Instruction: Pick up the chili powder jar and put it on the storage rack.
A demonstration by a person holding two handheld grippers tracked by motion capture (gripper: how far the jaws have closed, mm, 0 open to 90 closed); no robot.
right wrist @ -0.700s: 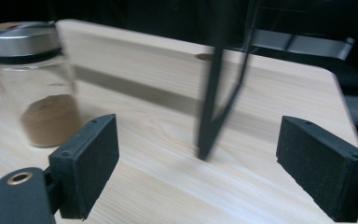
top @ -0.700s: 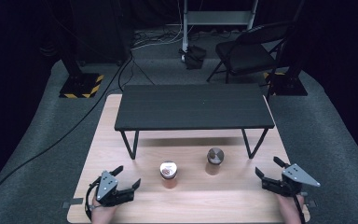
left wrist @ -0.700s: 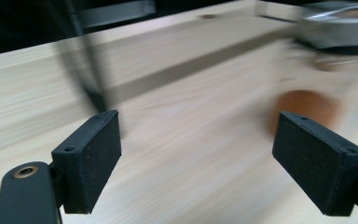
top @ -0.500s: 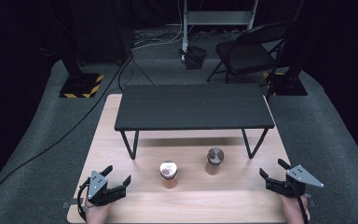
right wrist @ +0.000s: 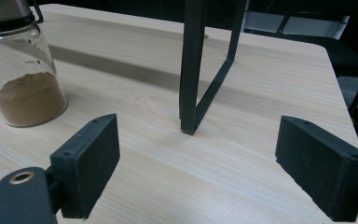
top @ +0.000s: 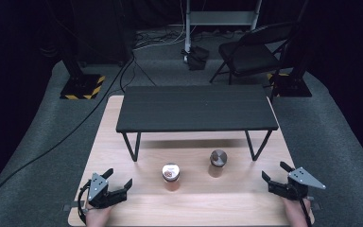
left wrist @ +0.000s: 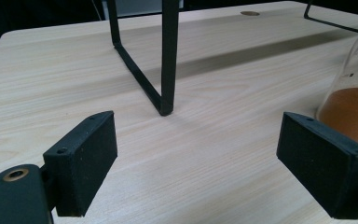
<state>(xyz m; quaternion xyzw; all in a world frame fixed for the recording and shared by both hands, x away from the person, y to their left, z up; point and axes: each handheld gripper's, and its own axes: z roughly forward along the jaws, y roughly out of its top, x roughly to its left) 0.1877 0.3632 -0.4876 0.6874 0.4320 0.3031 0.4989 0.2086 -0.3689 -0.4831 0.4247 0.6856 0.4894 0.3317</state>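
Dark studio-like lab: black surrounds, floor cables [top: 52, 146], hazard-striped stand base [top: 82, 87].

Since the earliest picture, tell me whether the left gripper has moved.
Yes. In the high view the left gripper has drawn back toward the table's near-left corner, away from the open jar, which has stayed put. Its jaws stand open.

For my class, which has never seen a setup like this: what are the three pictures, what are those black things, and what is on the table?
A person sits at a wooden table and holds a black two-jaw tool in each hand: the left tool and the right tool. The high view looks down from above. The two gripper views come from cameras riding on each tool, looking along its jaws. Both tools are open and hold nothing. On the table stand a small black bench and two glass jars of brown powder: a left jar and a right jar with a metal lid.
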